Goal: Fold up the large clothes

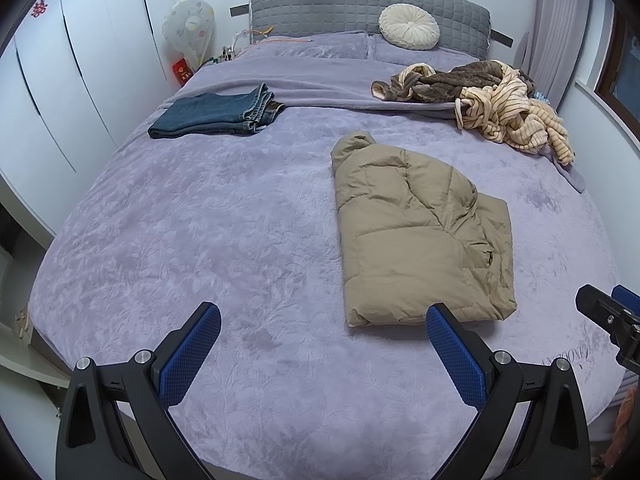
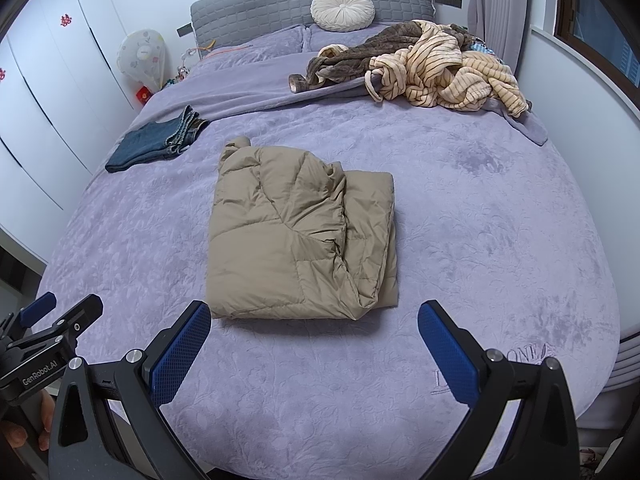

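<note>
A folded tan quilted puffer jacket (image 2: 300, 236) lies near the middle of the lilac plush-covered bed (image 2: 500, 240), just ahead of both hand-held grippers. Behind it to the left lie folded dark blue denim jeans (image 2: 156, 144). Behind it to the right sits a heap of cream striped and brown fleece clothes (image 2: 420, 64). A round cream pleated cushion (image 2: 342, 4) leans against the grey quilted headboard (image 2: 260, 0).

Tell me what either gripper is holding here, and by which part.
Nothing is held. The left gripper and right gripper are both open above the bed, short of the folded tan jacket.
</note>
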A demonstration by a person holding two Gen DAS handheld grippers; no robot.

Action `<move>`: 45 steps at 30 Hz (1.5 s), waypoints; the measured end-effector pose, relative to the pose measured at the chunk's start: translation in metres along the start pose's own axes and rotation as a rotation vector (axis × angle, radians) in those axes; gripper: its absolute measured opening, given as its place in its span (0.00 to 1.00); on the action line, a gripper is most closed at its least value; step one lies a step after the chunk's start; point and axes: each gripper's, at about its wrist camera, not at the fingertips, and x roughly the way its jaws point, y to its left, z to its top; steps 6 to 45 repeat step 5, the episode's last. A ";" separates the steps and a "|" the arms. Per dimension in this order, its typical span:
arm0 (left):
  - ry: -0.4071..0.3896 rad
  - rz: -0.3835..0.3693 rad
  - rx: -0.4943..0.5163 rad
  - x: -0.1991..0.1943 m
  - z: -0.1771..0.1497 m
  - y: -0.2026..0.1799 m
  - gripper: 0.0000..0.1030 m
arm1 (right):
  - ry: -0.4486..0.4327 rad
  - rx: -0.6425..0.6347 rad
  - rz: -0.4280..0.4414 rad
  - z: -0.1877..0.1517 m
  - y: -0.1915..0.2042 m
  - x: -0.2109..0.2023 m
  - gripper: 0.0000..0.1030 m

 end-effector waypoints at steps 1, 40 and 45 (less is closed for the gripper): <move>0.000 -0.001 0.001 0.000 -0.001 0.001 1.00 | 0.000 0.001 0.001 0.000 0.000 0.000 1.00; 0.005 -0.006 -0.006 0.000 -0.003 0.002 1.00 | 0.002 0.001 -0.001 0.000 0.001 0.000 1.00; 0.005 -0.006 -0.006 0.000 -0.003 0.002 1.00 | 0.002 0.001 -0.001 0.000 0.001 0.000 1.00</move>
